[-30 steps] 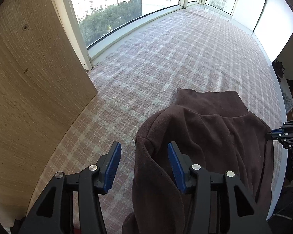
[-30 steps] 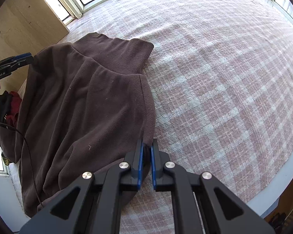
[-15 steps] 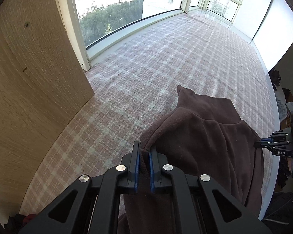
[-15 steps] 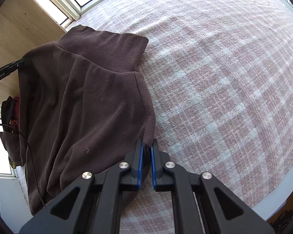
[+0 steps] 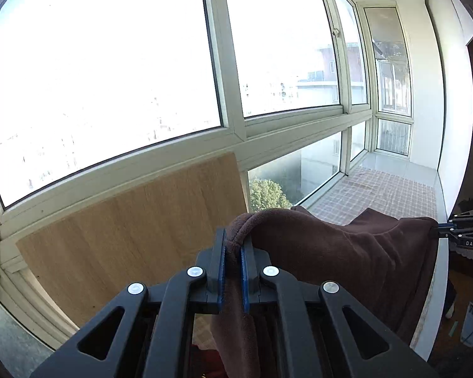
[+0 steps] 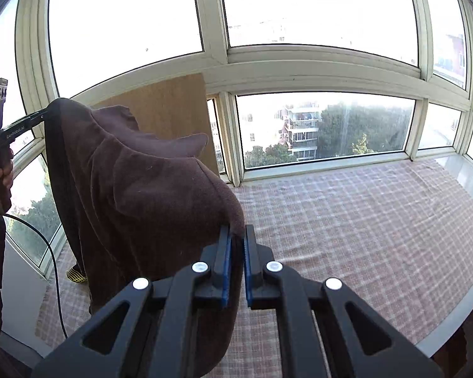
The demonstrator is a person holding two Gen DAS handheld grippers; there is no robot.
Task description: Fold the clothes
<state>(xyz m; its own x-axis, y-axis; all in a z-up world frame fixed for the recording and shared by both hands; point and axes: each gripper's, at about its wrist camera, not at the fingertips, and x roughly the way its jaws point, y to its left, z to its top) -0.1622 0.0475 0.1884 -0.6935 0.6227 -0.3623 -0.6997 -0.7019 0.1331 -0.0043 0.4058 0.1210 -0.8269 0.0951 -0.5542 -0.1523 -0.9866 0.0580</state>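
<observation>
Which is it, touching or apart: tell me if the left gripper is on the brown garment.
Touching. The left wrist view shows the left gripper shut on a fold of the brown garment, the cloth pinched between its blue pads and hanging below them.

Left gripper (image 5: pixel 232 253) jaws closed on brown garment (image 5: pixel 331 252), both grippers lifted it off checked cloth (image 6: pixel 362 220)

Home, enclosed balcony w/ tall white-framed windows (image 6: pixel 224 63), pink plaid cloth-covered ledge (image 6: pixel 362 214), apartment blocks outside.

Dark brown fleece garment (image 6: pixel 148 195) — draped, hanging clear above the checked cloth (image 6: pixel 362 220)
</observation>
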